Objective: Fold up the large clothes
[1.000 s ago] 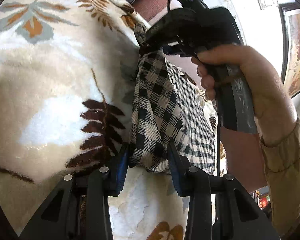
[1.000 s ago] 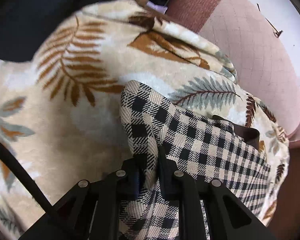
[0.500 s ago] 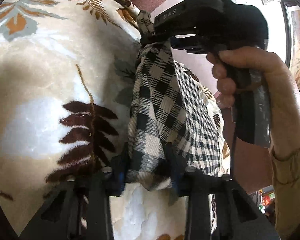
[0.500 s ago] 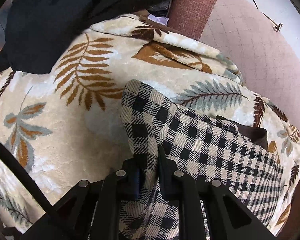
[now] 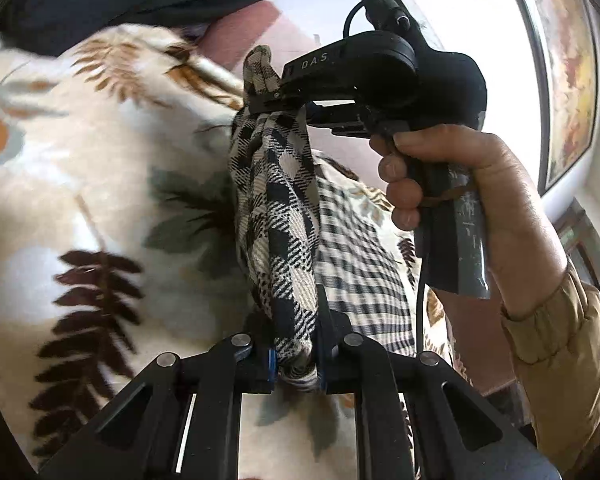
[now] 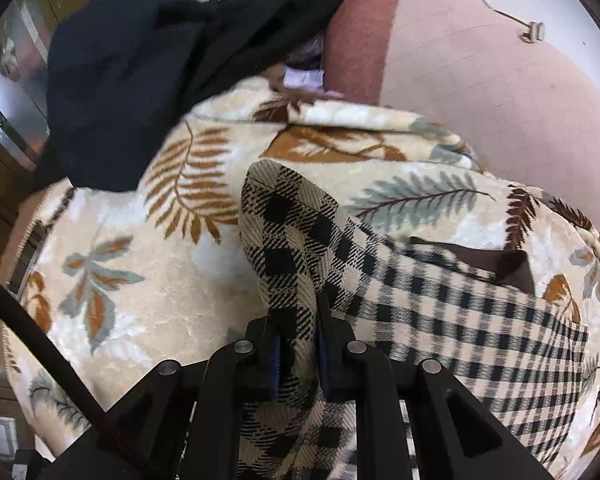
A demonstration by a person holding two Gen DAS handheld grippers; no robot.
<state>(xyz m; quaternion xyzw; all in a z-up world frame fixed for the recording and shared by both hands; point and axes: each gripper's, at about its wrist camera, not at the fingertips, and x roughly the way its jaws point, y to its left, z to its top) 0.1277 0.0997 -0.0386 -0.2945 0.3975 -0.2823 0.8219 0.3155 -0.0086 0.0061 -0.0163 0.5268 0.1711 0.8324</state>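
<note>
Left wrist: left claw (image 5: 294, 354) has pinched checked garment (image 5: 278, 216) tighter.

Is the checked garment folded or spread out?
Neither: the checked garment hangs bunched between the left hand-held gripper and right hand-held gripper.

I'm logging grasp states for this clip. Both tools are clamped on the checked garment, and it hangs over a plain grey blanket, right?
Not quite. Both the left tool and the right tool are shut on the checked garment, but the blanket under it is cream with a leaf print in brown, orange and grey-green, not plain grey. The right wrist view shows it best.
</note>
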